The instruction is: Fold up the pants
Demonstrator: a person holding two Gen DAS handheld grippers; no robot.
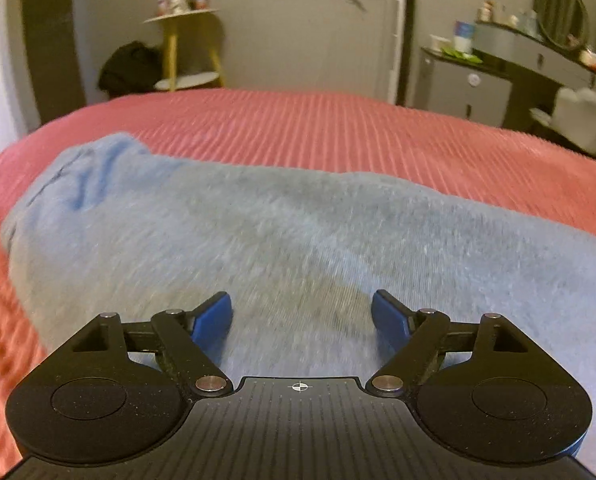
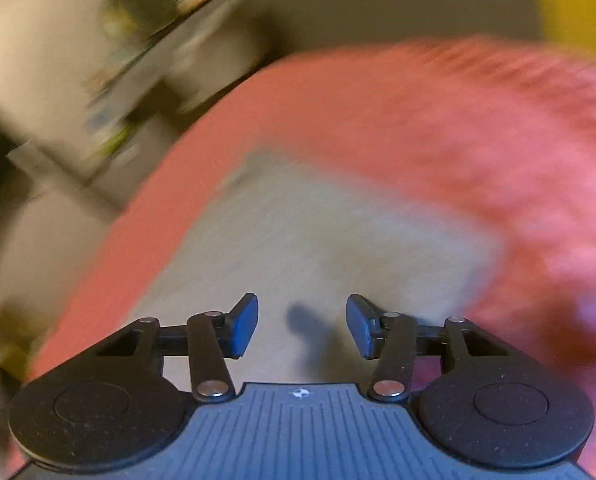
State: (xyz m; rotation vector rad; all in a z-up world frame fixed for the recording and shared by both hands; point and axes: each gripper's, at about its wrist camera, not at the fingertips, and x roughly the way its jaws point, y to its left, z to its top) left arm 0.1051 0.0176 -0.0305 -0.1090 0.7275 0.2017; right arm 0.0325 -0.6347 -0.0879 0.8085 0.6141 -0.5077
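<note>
We see the light blue-grey fleecy pants (image 1: 257, 232) lying on the coral-pink ribbed bedspread (image 1: 378, 132) of the bed, spread as a long, fairly smooth band that runs from a bunched, slightly darker blue end at the far left across to the right edge of the left wrist view. In the right wrist view, which is heavily smeared, the same pale cloth (image 2: 318, 232) shows as a flat patch with a fairly square far edge against the pink cover. Our left gripper (image 1: 302, 320) hangs just above the fabric with its jaws wide and nothing between the blue pads (image 1: 213, 320). Our right gripper (image 2: 302, 326) likewise stands over the cloth with its jaws parted to a middling gap and empty, its shadow falling on the material below. We judge that at least one lengthwise fold is already laid, since the garment reads as a single band rather than two legs, though the blur leaves us unsure. What seems left is folding the band across its length into a compact stack and smoothing the bunched end.
</note>
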